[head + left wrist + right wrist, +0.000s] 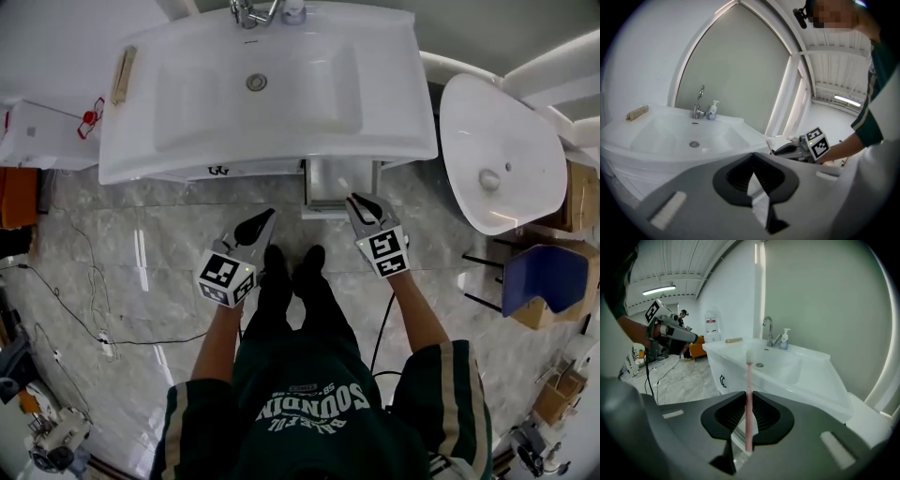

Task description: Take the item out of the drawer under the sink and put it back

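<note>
Your right gripper (pixel 362 201) is clenched on the pink toothbrush (pixel 748 399). In the right gripper view the handle runs straight up between the two dark pads, which press it from either side, and the bristle head stands clear beyond the jaw tips. You hold that gripper at the front edge of the open drawer (pixel 310 184), which juts out from under the white sink (pixel 187 141). So the toothbrush is in your grasp at the drawer's mouth – whether it is inside the compartment cannot be told from the head view.

Your left gripper (pixel 265 217) is closed on nothing. In the left gripper view its pads meet at the tips, and only the pale surface behind shows through the gap lower down. It sits left of the drawer, below the sink's front edge and apart from the right gripper, with your dark shoes (pixel 292 267) between the two.

Further out, the chrome faucet (pixel 253 11) stands at the back of the basin, and a small pump bottle (pixel 786 339) is just beside it. A tan, bar-shaped object (pixel 123 73) lies on the sink's left rim – what it is cannot be made out. A second white basin (pixel 497 159) stands to the right of the sink, well apart from both grippers. A thin cable (pixel 94 281) trails across the marbled floor (pixel 141 244) on your left.
</note>
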The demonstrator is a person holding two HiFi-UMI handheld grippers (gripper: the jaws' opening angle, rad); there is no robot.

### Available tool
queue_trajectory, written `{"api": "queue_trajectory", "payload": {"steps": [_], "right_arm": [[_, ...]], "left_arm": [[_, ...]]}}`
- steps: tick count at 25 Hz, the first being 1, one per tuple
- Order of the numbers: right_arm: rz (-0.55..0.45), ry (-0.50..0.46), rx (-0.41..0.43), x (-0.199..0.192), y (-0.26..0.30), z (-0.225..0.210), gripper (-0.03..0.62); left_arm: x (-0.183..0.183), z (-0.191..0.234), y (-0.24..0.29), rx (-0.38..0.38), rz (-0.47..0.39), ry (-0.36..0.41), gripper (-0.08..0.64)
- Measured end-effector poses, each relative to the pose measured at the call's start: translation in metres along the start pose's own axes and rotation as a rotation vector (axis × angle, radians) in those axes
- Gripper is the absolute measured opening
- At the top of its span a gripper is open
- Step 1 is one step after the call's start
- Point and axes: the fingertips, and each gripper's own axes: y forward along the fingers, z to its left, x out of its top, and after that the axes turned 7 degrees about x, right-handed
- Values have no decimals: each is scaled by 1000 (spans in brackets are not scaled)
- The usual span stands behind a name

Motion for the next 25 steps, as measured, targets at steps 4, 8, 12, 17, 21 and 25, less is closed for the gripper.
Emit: {"api": "queue_trajectory", "payload": {"steps": [4,8,12,17,21,25], "right_arm": [[98,-56,43,-39,34,3,52],[160,-87,76,-63,68,-3,52],[216,-84,88,-87,102,-12,52],[298,-105,82,-117,140,-25,52],[370,-93,76,-145,162,-42,52],[436,-72,75,-170,181,-52,52]], "left_arm": [[-22,7,-7,31,29,-20,49],[-43,20,-13,69,53,-51,49],[-69,31,-20,98,84,-78,49],[-89,45,-28,135,104,-103,49],[-103,52,-28,160,121,-124,49],[-118,57,-30,172,135,-155,49]]}}
